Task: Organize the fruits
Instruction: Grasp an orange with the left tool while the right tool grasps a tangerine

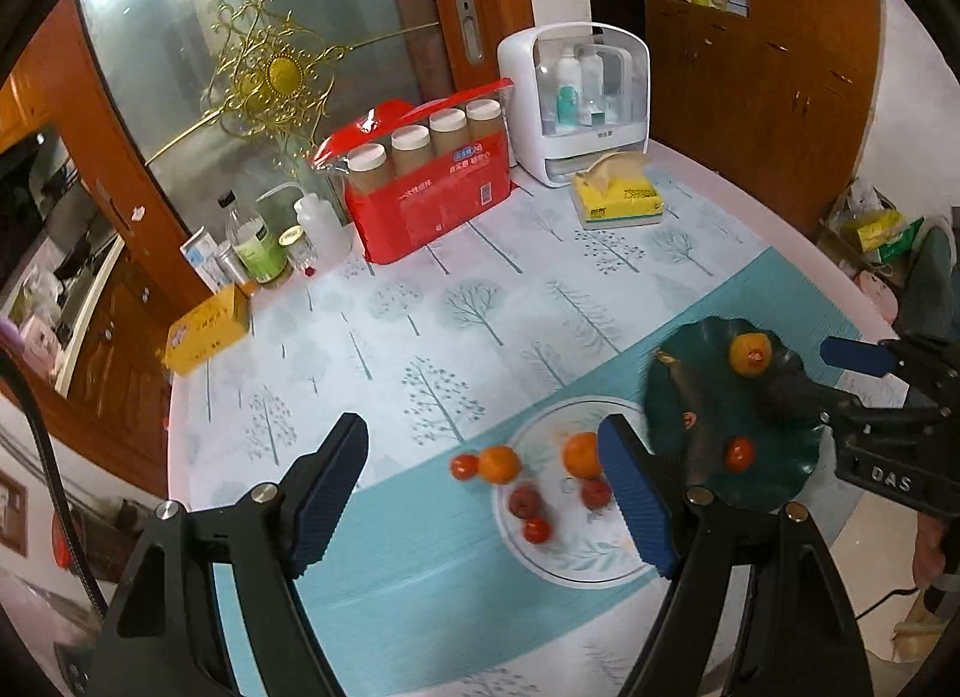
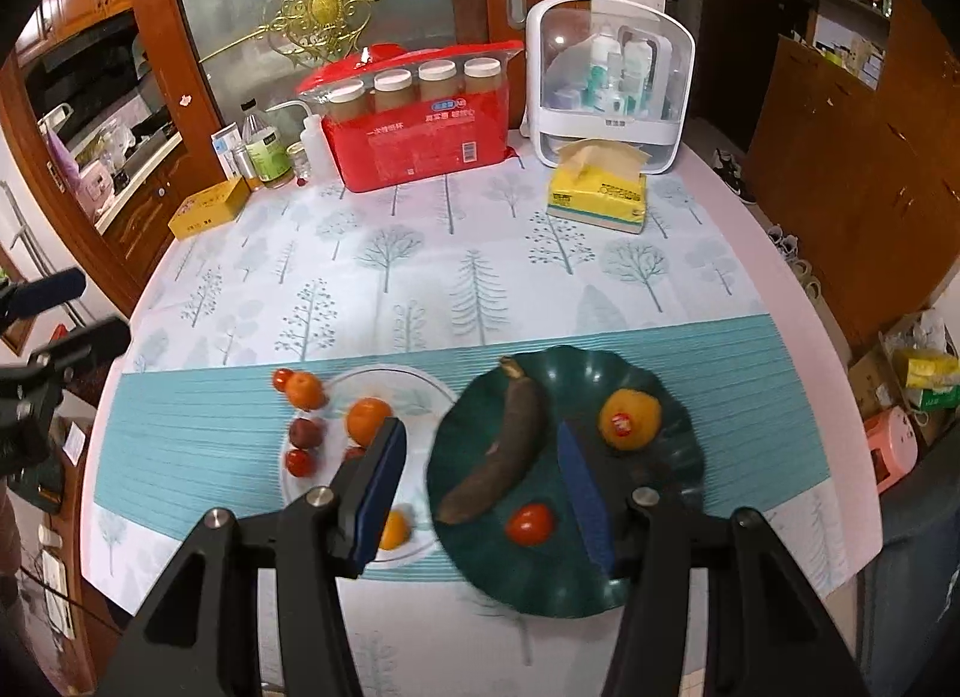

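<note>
A dark green leaf-shaped plate [image 2: 654, 553] holds a blackened banana [image 2: 504, 445], an orange with a sticker [image 2: 630, 418] and a tomato [image 2: 529, 523]. It overlaps a white plate [image 2: 420, 391] with several oranges and red fruits. An orange [image 2: 305, 390] and a tomato [image 2: 281, 379] lie on the cloth beside the white plate. My right gripper [image 2: 480, 493] hovers open above the green plate, its pads bare. My left gripper [image 1: 483, 496] hangs open over the white plate [image 1: 576, 571], holding nothing. In the left wrist view the green plate [image 1: 750, 487] is at the right.
Along the back of the table stand a red pack of paper cups [image 2: 420, 139], a white storage box [image 2: 606, 91], a yellow tissue pack [image 2: 597, 199], several bottles [image 2: 267, 148] and a yellow box [image 2: 207, 208]. A glass door stands behind. The table's rounded edge falls away on the right.
</note>
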Tool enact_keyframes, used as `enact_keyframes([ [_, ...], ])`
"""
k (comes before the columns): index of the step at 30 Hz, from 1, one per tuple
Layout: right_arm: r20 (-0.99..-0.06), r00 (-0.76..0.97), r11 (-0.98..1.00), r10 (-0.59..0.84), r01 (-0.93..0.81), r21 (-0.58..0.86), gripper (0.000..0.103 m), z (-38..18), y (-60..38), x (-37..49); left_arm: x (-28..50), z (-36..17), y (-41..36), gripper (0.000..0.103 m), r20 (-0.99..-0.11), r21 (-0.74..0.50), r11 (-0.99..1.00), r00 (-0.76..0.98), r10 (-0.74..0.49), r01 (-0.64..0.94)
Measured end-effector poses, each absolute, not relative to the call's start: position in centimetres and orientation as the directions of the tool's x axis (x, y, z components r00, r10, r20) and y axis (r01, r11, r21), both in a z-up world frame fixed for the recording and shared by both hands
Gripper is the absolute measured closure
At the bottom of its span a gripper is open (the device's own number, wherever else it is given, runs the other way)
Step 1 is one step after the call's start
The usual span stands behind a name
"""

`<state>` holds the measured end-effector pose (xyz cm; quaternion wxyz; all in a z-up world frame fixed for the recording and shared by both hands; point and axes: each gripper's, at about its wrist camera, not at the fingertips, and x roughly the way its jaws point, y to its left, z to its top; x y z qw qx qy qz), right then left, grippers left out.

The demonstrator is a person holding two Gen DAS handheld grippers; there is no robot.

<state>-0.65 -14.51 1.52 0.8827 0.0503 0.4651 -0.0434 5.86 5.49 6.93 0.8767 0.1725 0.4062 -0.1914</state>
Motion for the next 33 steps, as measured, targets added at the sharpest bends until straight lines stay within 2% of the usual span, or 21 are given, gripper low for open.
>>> enact_keyframes([
  [3, -0.826, 0.562, 0.987, -0.040, 0.151, 0.055, 0.050, 1.0, -13.1, -0.8, 6.9, 5.7, 6.2, 0.025, -0.786, 0.163, 0.856, 0.589, -0.188, 0.491],
  [12, -0.861, 0.506, 0.975, -0.053, 0.212, 0.065, 0.050, -4.2, -9.7, -0.6, 11.0, -2.6, 6.6, 0.026, -0.866, 0.126, 0.799, 0.458, -0.201, 0.588],
  [17, -0.884, 0.465, 0.971, -0.047, 0.228, 0.068, 0.050, -8.0, -8.6, -0.6, 13.4, -7.5, 5.8, 0.036, -0.906, 0.095, 0.767, 0.374, -0.198, 0.635],
  [22, -0.911, 0.412, 0.957, -0.001, 0.266, 0.119, 0.050, -11.2, -8.6, -0.8, 14.9, -11.5, 4.4, 0.040, -0.930, 0.075, 0.720, 0.308, -0.199, 0.690],
  [26, -0.927, 0.374, 0.944, 0.039, 0.291, 0.157, 0.050, -13.1, -8.7, -0.9, 15.5, -13.6, 3.2, 0.052, -0.944, 0.080, 0.677, 0.273, -0.184, 0.732],
  [33, -0.939, 0.340, 0.938, 0.058, 0.303, 0.168, 0.050, -15.1, -8.2, -0.3, 16.4, -15.3, 2.3, 0.055, -0.956, 0.033, 0.639, 0.210, -0.203, 0.768],
])
